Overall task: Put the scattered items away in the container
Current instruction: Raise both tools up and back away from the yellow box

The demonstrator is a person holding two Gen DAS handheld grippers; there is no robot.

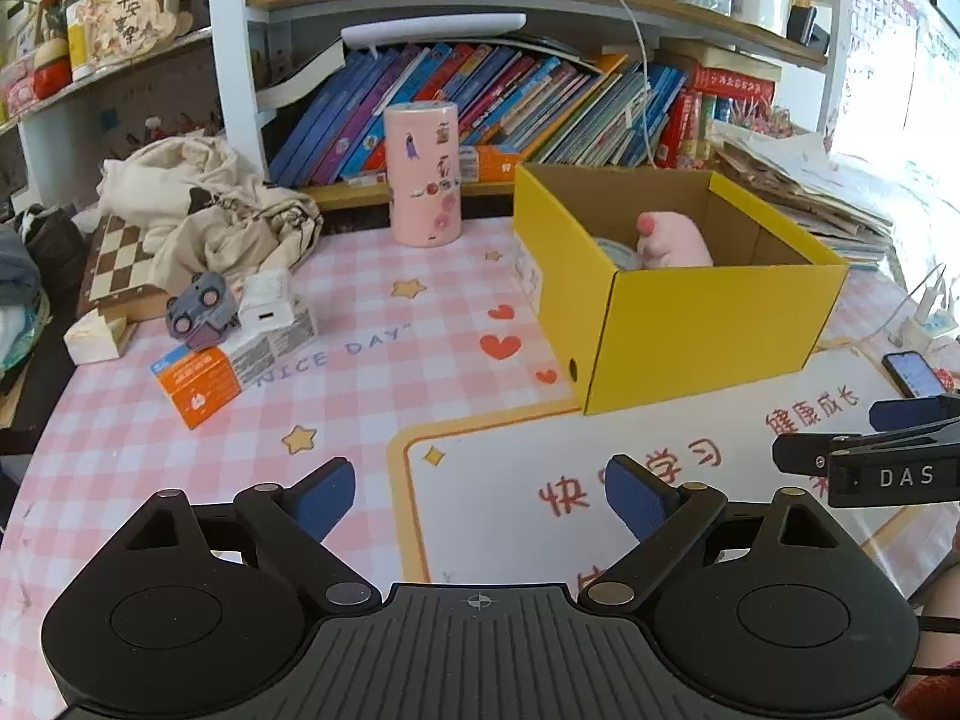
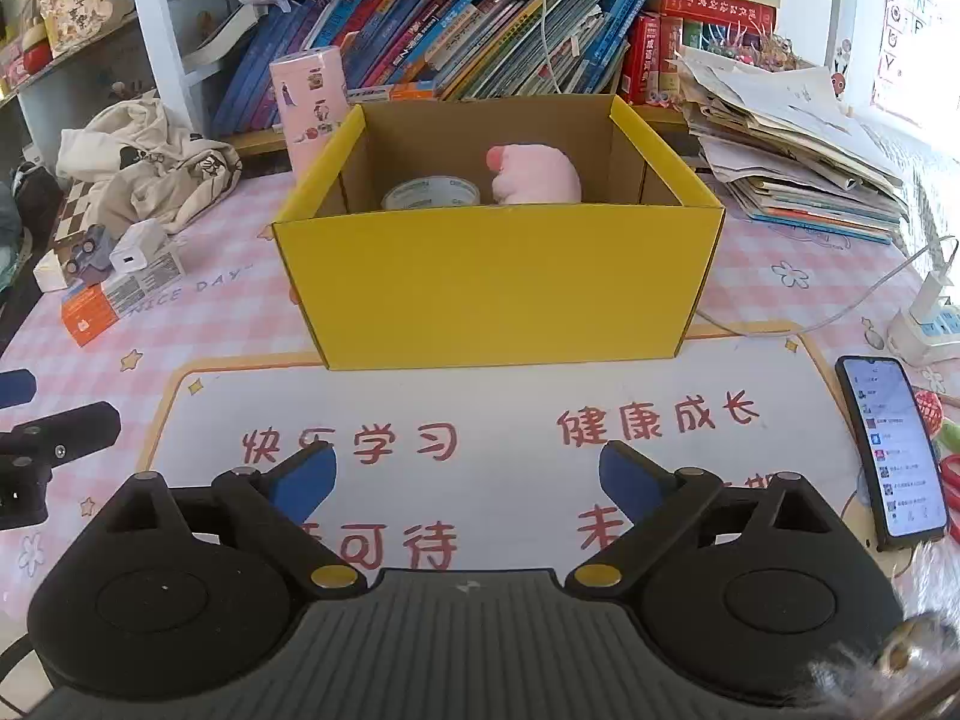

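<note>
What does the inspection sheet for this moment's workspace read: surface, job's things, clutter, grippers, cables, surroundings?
Surface: pink checked table mat.
Job's things: yellow box holds tape roll and pink plush; toy car, white charger, orange carton outside.
Clutter: phone, chessboard, cloth.
Grippers: left gripper, right gripper, jaws open, empty.
Cables: white cable to power strip.
Surroundings: bookshelf, paper stack.

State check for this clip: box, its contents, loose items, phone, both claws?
Box: upright, open-topped.
Pink plush: inside box.
Tape roll: inside box, flat.
Toy car: outside, on small boxes.
White charger: outside, beside car.
Phone: screen lit.
Left claw: open, empty.
Right claw: open, empty.
</note>
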